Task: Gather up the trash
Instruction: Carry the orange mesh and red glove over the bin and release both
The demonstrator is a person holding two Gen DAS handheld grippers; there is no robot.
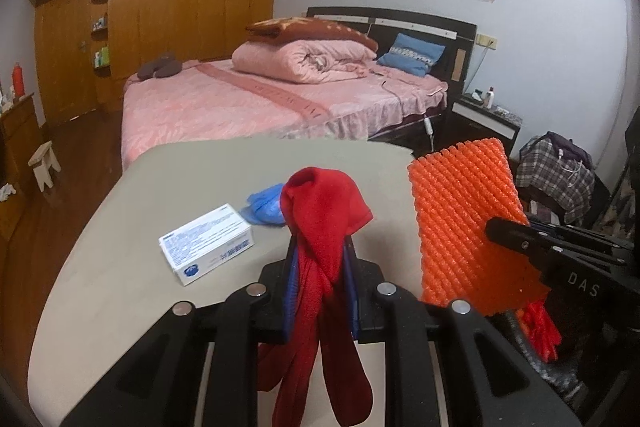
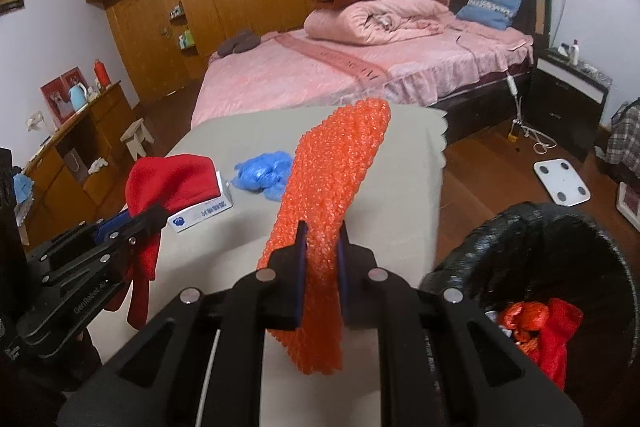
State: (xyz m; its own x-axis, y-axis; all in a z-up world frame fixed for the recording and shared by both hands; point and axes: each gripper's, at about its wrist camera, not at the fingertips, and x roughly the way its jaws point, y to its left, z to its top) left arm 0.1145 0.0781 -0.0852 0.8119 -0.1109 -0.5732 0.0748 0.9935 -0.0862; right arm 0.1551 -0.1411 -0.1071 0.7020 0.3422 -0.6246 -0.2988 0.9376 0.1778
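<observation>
Over the beige table [image 1: 120,299], left to right: white box [image 1: 207,243] lies flat on the top, crumpled blue glove [image 1: 264,207] just behind it. Left gripper [image 1: 320,255] is clamped on a red cloth [image 1: 324,211], held clear of the table; cloth bunches above the jaws and hangs in folds below. Right gripper [image 2: 323,247] is clamped on an orange foam net [image 2: 332,171]; net sticks up past the jaws and droops under them, also off the surface. Far right, beside the table edge, black bin [image 2: 472,251] lined with a bag, red and orange scraps [image 2: 540,323] already inside. Pink bed [image 2: 360,75] behind.
</observation>
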